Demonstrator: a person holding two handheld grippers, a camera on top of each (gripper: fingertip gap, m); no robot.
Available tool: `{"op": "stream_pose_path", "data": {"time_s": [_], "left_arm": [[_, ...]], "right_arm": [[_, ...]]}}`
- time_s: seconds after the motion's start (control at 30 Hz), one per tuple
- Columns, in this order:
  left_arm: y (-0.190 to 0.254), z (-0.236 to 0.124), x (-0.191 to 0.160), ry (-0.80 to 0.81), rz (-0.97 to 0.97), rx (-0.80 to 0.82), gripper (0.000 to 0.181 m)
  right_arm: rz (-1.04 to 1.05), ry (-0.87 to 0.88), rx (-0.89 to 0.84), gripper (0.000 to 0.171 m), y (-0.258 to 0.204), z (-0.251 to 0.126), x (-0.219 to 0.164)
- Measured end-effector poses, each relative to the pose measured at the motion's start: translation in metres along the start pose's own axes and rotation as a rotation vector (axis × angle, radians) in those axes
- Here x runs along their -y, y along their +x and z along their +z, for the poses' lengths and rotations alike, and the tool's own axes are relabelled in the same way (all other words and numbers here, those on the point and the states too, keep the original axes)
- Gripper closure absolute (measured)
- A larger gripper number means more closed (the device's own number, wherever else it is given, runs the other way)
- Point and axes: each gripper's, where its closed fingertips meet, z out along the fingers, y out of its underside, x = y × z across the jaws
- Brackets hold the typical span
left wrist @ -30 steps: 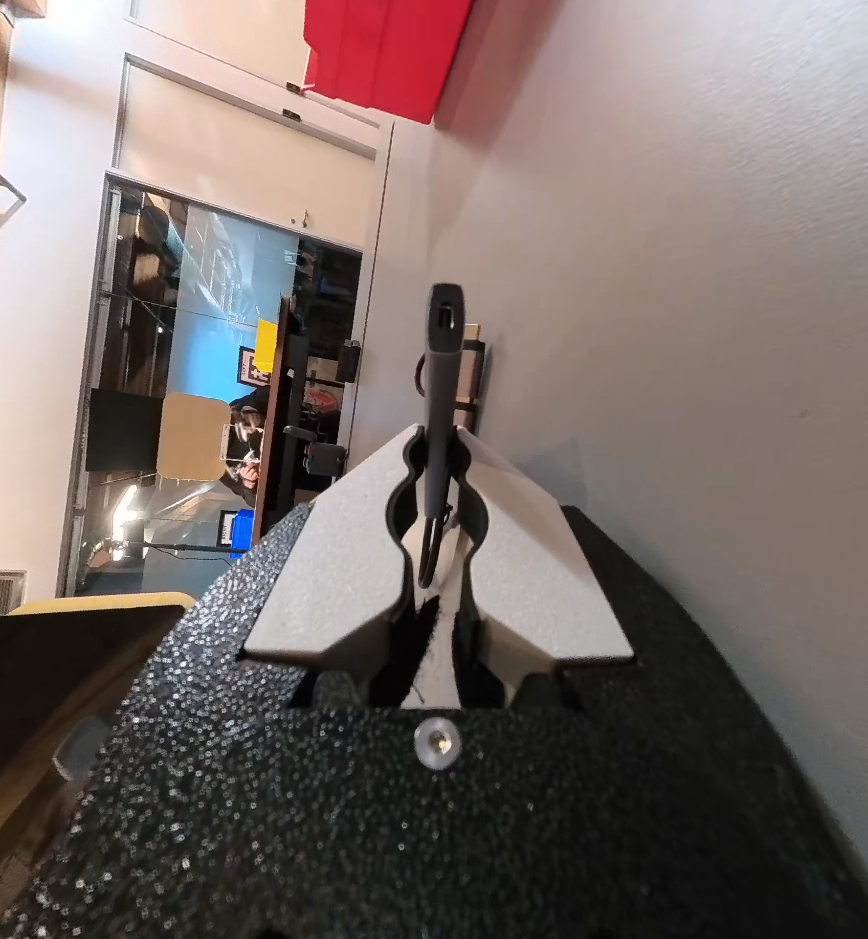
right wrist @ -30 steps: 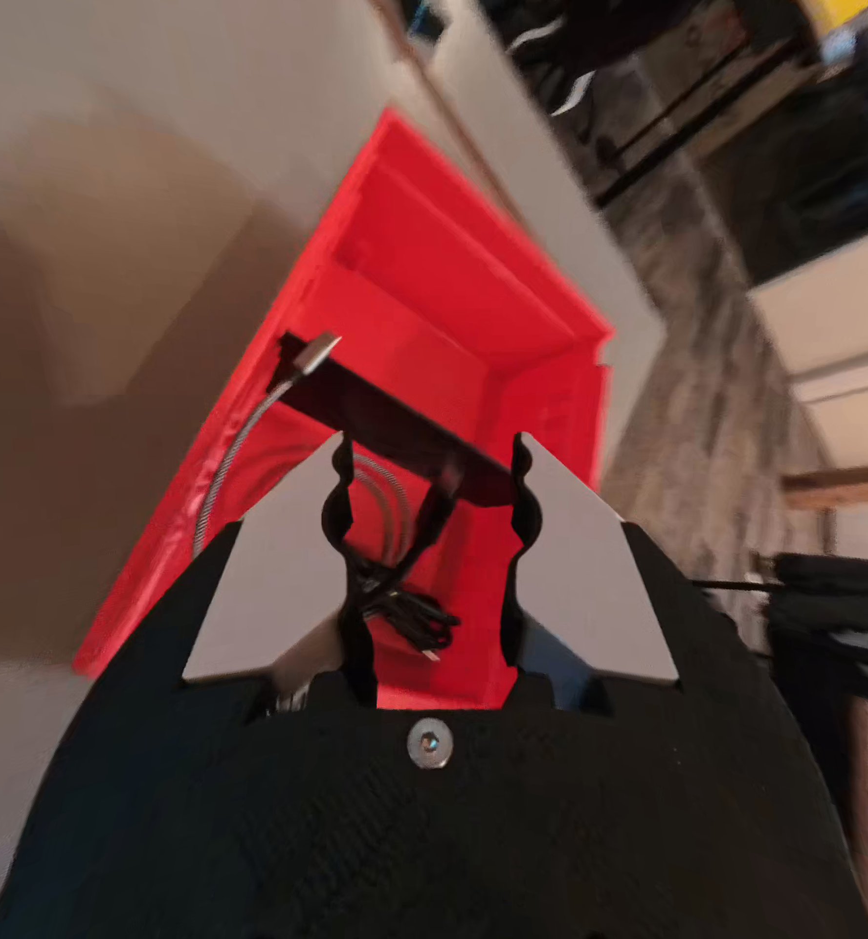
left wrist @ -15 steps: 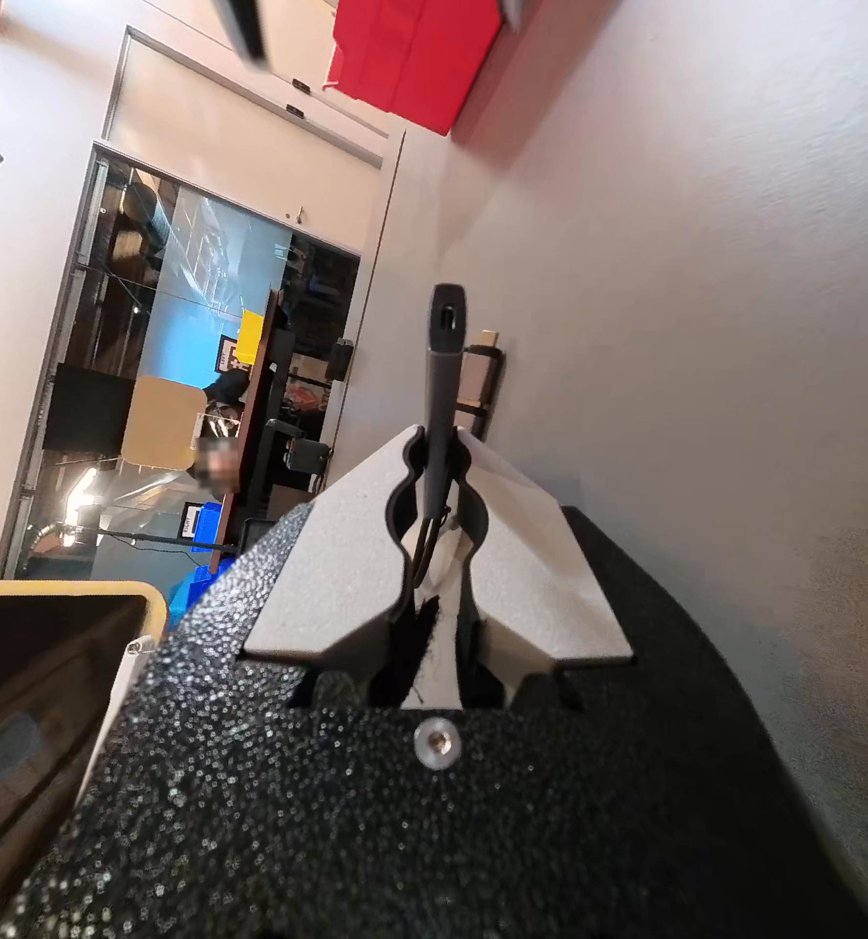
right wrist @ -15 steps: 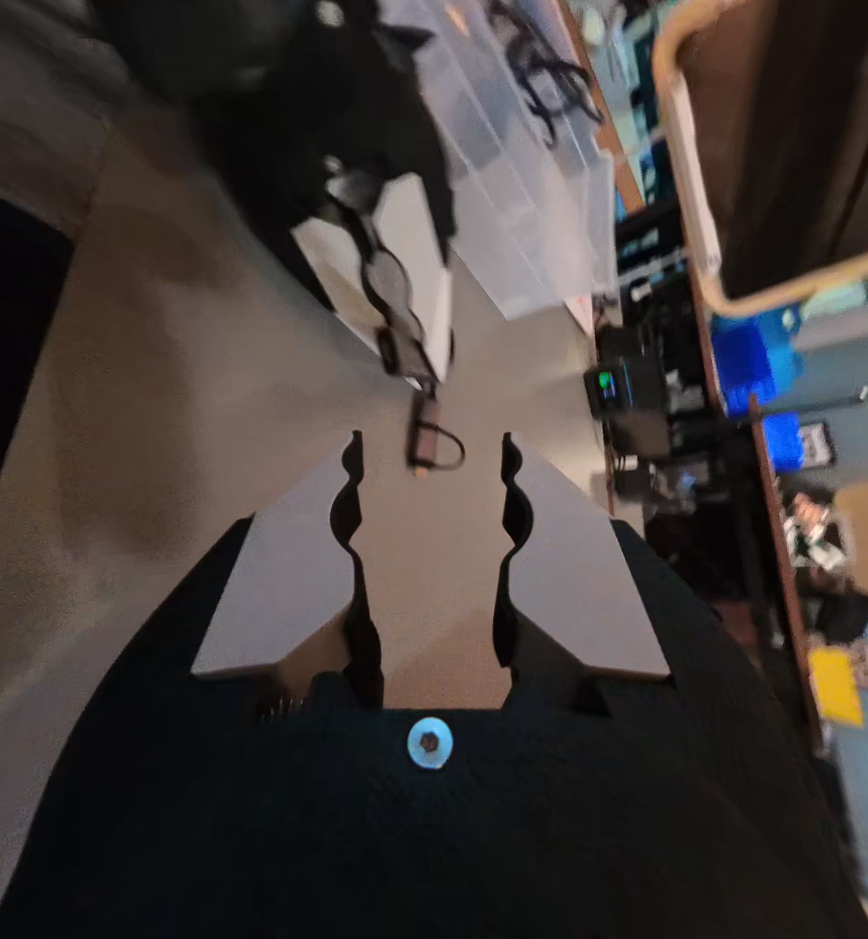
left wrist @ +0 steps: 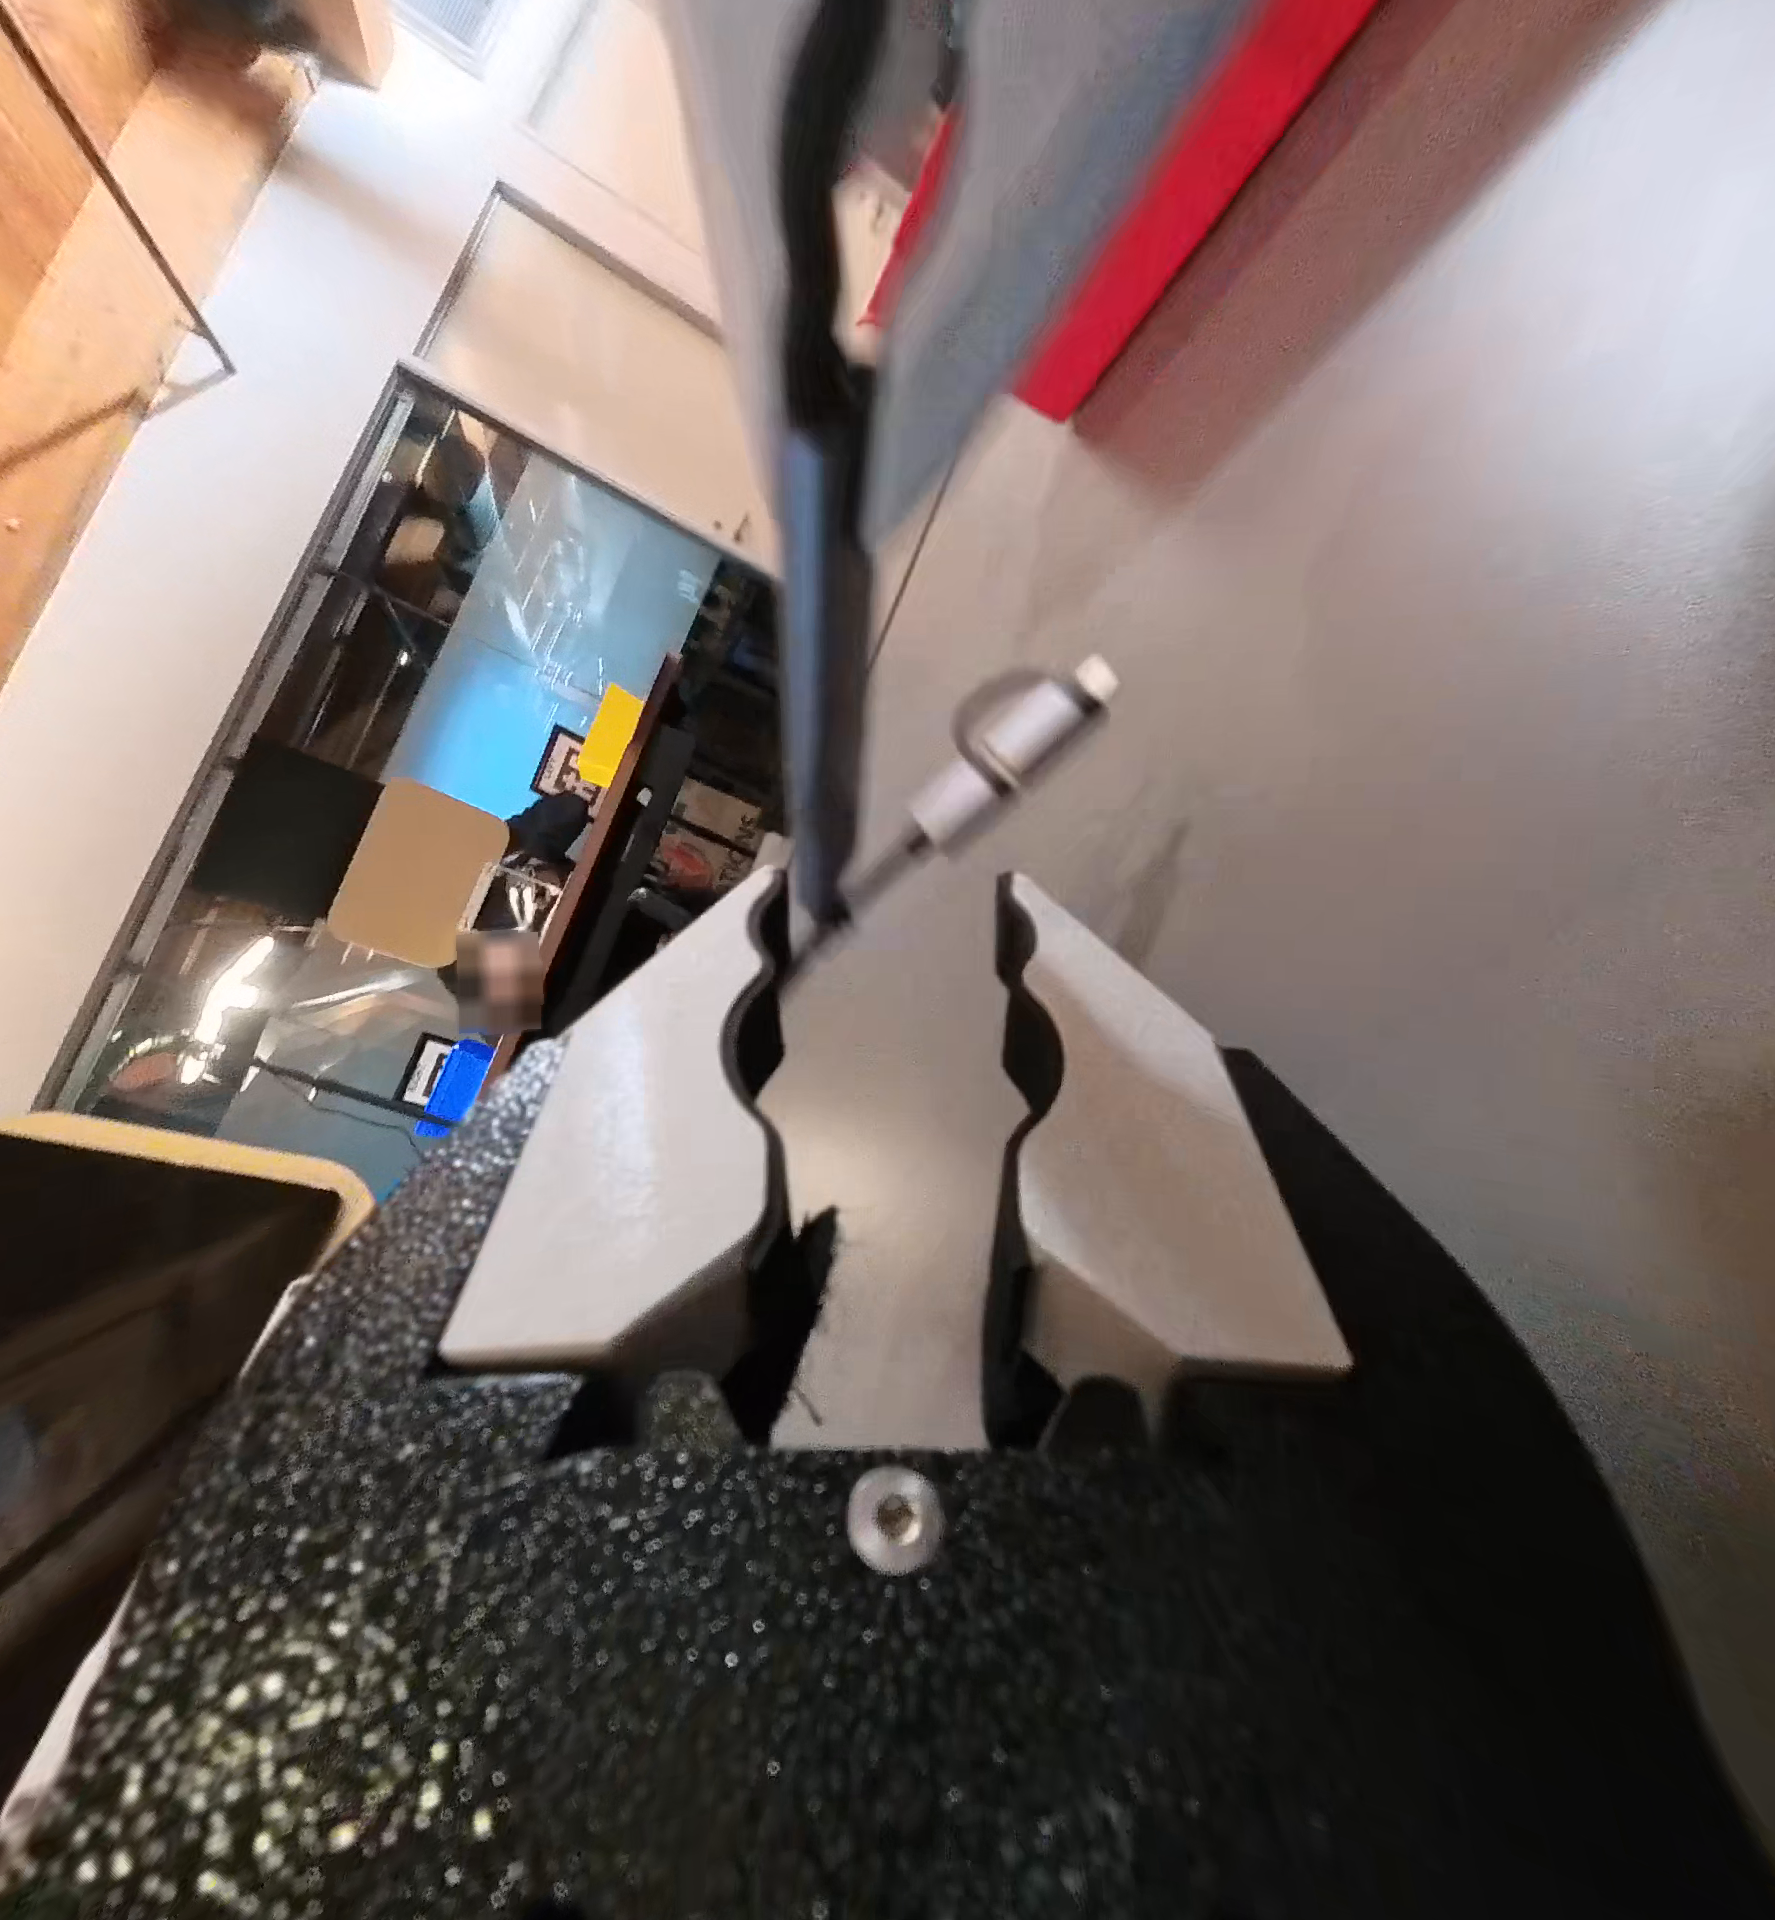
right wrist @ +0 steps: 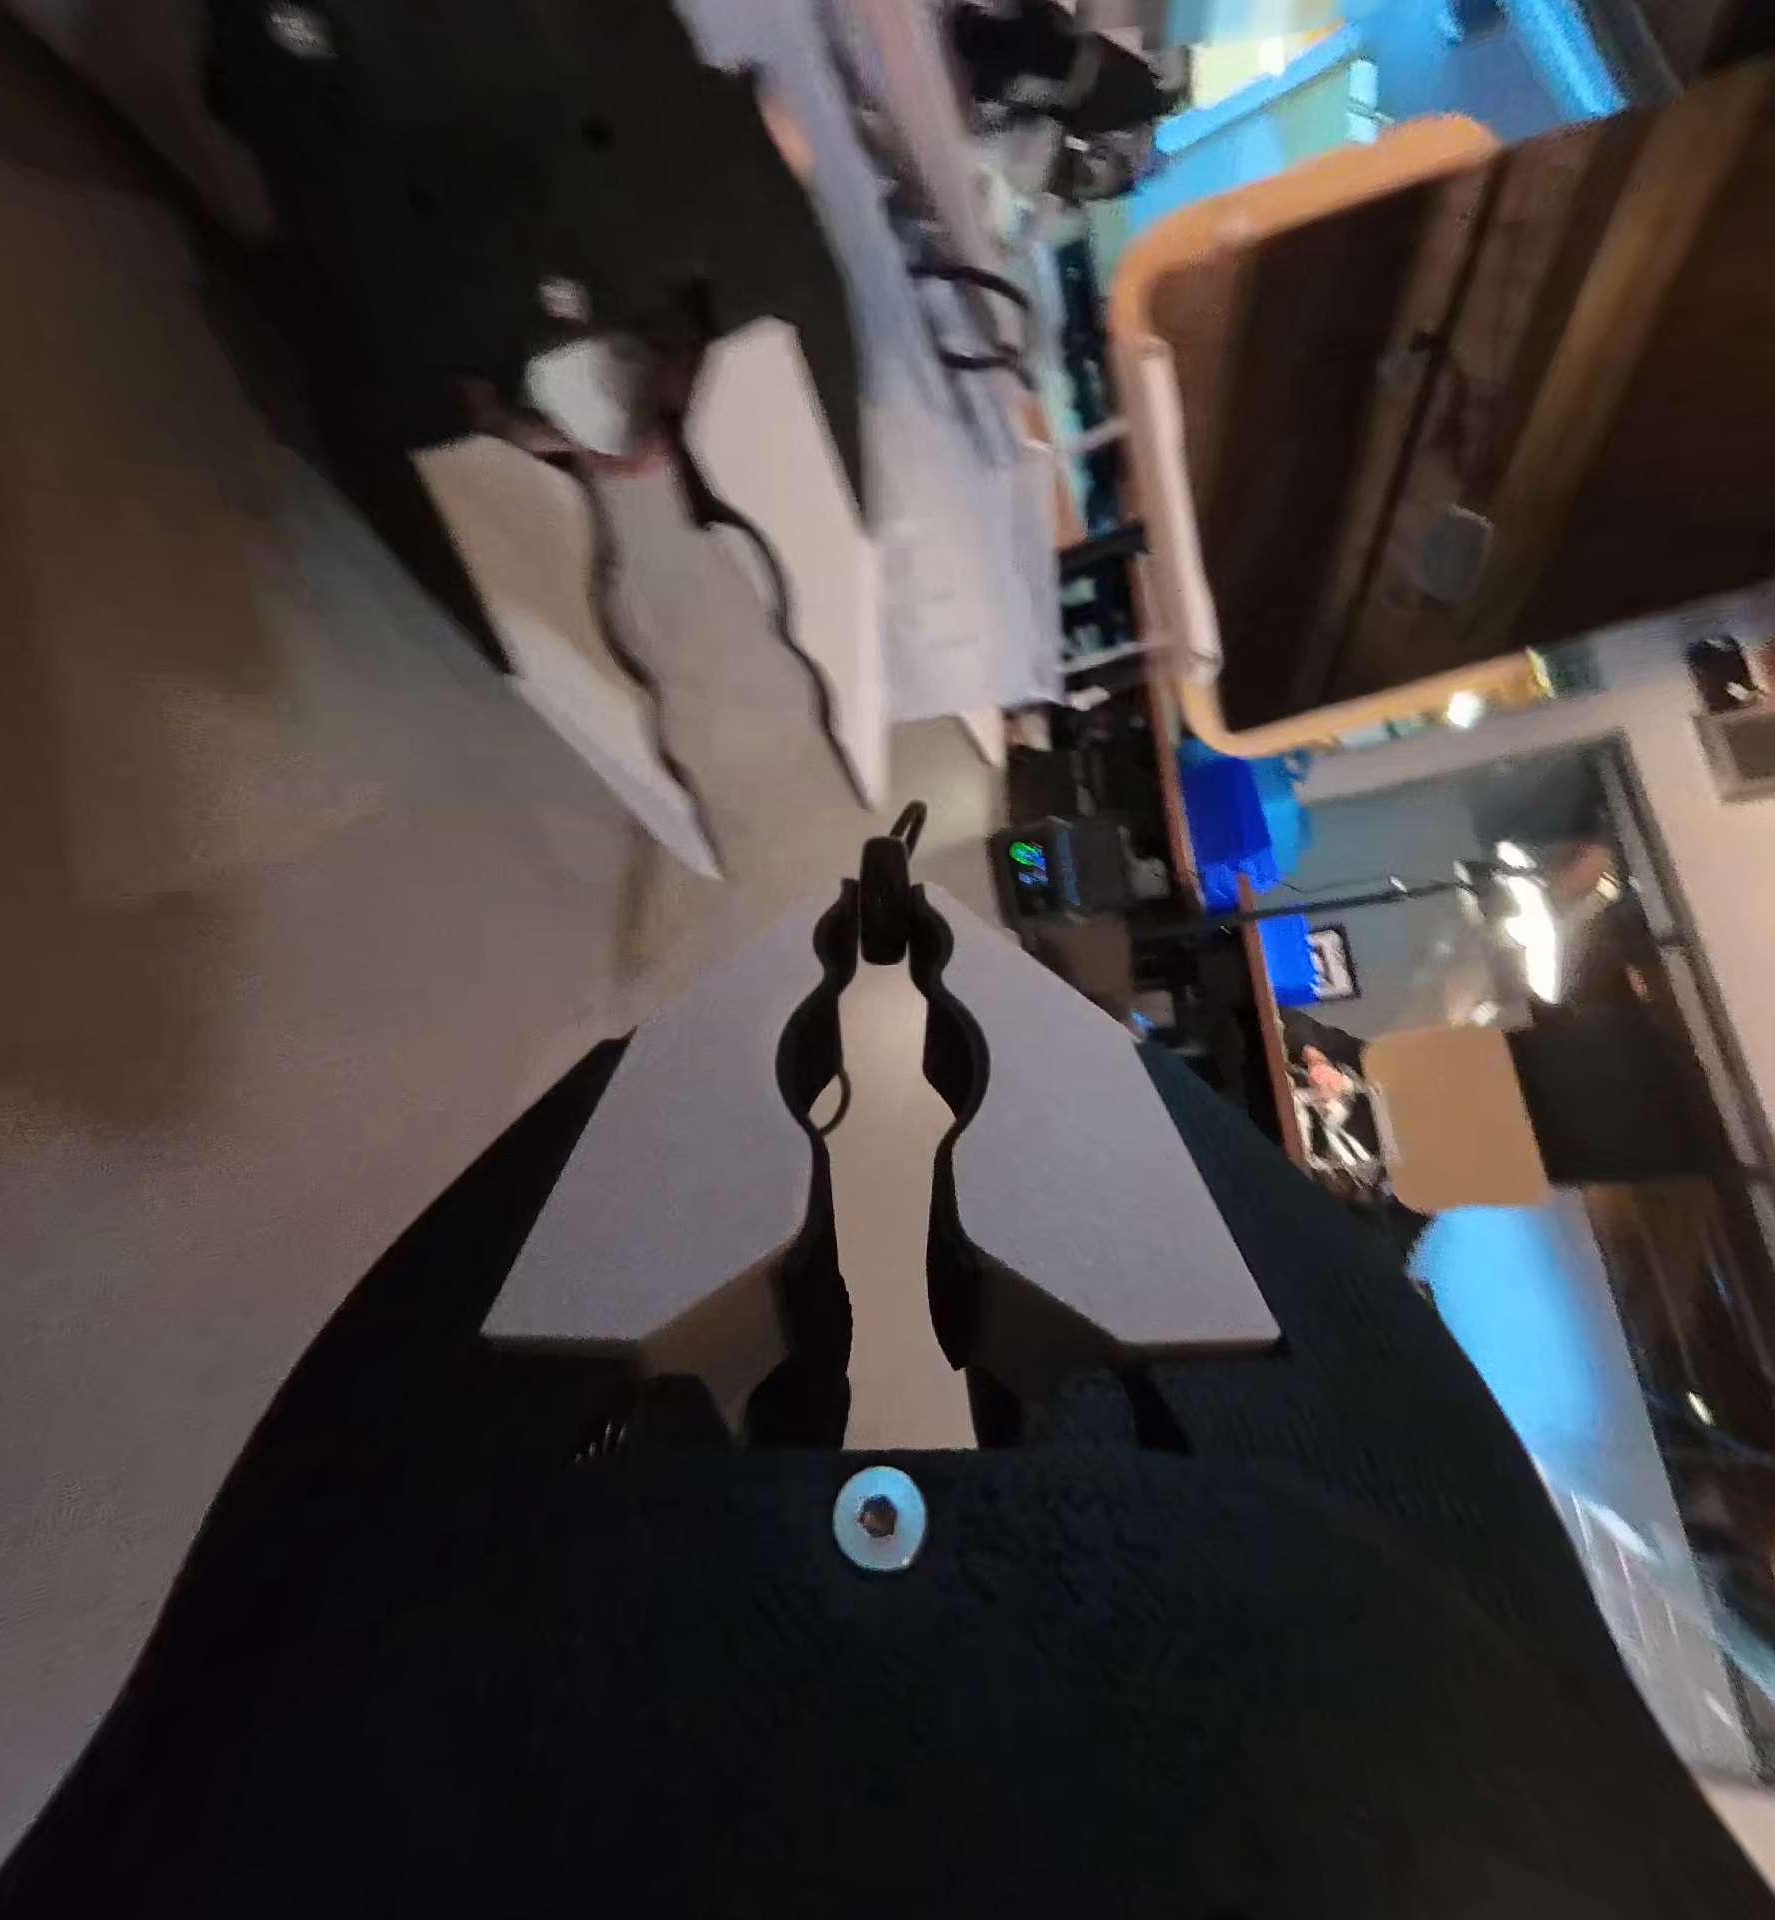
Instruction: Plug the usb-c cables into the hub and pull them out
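In the left wrist view, my left gripper point(left wrist: 893, 894) is open and empty over the grey table point(left wrist: 1485, 935). The slim dark hub point(left wrist: 821, 675) stands just ahead of its left fingertip. The blurred right gripper point(left wrist: 826, 416) holds the hub from above. A silver cable connector point(left wrist: 1013, 743) lies on the table just beyond my left fingers. In the right wrist view, my right gripper point(right wrist: 883, 935) is shut on the end of the hub point(right wrist: 881, 868). The open left gripper point(right wrist: 789, 821) faces it from the upper left. The view is blurred.
A red bin point(left wrist: 1153, 239) sits on the table at the far end. A dark panel with a tan rim point(left wrist: 135, 1247) is close on the left and also shows in the right wrist view point(right wrist: 1485, 364). Desks and blue bins point(right wrist: 1226, 831) lie beyond the table edge.
My left gripper has opened and let go of the hub. My right gripper has swung away from the red bin, come over and shut on the hub.
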Motion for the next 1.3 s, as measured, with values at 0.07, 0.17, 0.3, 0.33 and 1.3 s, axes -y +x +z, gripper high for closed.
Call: {"op": "stream_pose_path", "data": {"time_s": [0.07,0.17,0.3,0.33,1.3], "left_arm": [[-0.007,0.001,-0.003,-0.016,0.007,0.042,0.136],[-0.006,0.000,-0.002,-0.009,-0.003,0.035,0.138],[-0.005,0.001,-0.002,-0.006,-0.003,0.027,0.142],[-0.004,0.001,-0.002,-0.006,-0.003,0.025,0.143],[0.012,0.006,0.006,-0.006,-0.060,-0.082,0.155]], "right_arm": [[0.043,-0.031,-0.100,0.165,0.039,-0.020,-0.012],[0.206,-0.144,-0.305,0.165,0.115,-0.066,-0.052],[0.525,-0.420,-0.499,0.165,0.179,-0.140,-0.143],[0.598,-0.492,-0.513,0.165,0.183,-0.153,-0.166],[0.659,0.031,-0.540,0.137,0.088,0.027,-0.127]]}}
